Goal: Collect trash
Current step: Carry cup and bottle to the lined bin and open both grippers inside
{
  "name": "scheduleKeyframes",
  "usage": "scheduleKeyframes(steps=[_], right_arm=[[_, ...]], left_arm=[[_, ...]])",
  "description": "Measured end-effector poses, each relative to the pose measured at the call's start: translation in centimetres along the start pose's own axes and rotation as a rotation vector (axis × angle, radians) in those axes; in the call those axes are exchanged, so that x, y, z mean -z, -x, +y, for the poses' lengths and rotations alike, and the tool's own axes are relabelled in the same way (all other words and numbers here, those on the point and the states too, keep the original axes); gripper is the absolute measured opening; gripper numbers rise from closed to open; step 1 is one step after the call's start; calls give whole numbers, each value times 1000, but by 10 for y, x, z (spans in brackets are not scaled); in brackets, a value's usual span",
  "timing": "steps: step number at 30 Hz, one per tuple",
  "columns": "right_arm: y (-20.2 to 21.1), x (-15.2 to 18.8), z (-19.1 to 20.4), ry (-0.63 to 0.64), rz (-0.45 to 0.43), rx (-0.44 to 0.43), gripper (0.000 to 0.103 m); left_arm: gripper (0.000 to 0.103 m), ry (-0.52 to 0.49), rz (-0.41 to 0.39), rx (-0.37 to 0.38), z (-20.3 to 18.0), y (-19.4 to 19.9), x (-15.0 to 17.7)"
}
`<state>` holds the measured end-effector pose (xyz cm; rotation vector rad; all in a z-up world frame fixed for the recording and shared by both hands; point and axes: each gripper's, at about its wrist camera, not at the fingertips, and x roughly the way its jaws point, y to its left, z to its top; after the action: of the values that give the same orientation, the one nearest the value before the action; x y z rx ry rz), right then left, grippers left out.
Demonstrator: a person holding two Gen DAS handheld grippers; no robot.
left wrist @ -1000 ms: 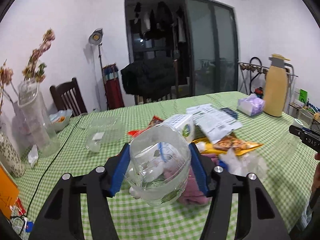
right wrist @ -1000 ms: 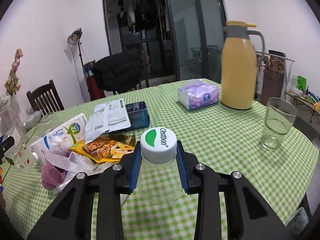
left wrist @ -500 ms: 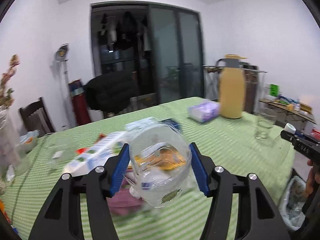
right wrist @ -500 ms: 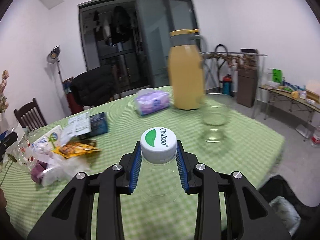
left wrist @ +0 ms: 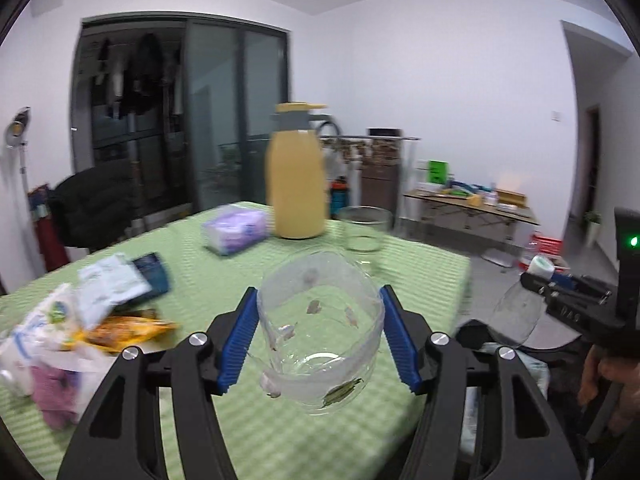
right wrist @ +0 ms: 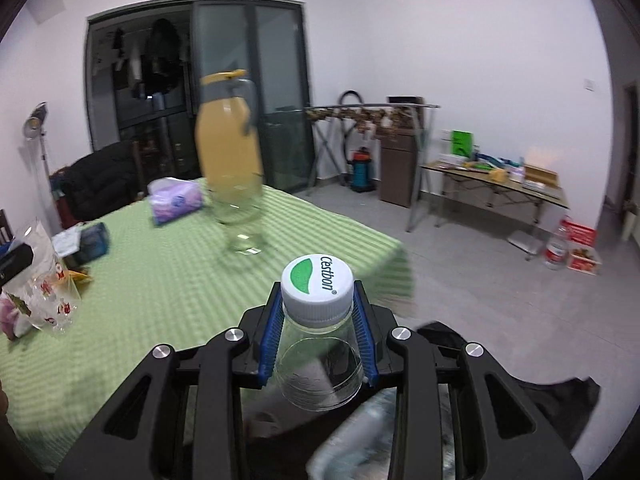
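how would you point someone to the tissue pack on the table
Start at the green checked table and find the tall yellow jug standing near its far edge. The tissue pack lies on the cloth just left of the jug's base. It is the only soft purple and white packet there; the empty drinking glass on the jug's other side is clear.

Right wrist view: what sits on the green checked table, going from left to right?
Dark blue packet → purple tissue pack → yellow thermos jug with grey collar, a clear drinking glass partly overlapping in front of it.
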<state>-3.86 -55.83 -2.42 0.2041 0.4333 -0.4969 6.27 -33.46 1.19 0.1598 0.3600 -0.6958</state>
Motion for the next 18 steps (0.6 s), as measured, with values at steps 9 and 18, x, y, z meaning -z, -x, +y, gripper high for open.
scheduleKeyframes(steps=[9, 18], right_arm=[[5, 40, -70, -65, 39, 102, 33], [-17, 86, -120, -148, 137, 144, 33]], left_arm=[[58, 0, 48, 235, -89, -29, 3], [59, -82, 187, 355, -181, -94, 32]])
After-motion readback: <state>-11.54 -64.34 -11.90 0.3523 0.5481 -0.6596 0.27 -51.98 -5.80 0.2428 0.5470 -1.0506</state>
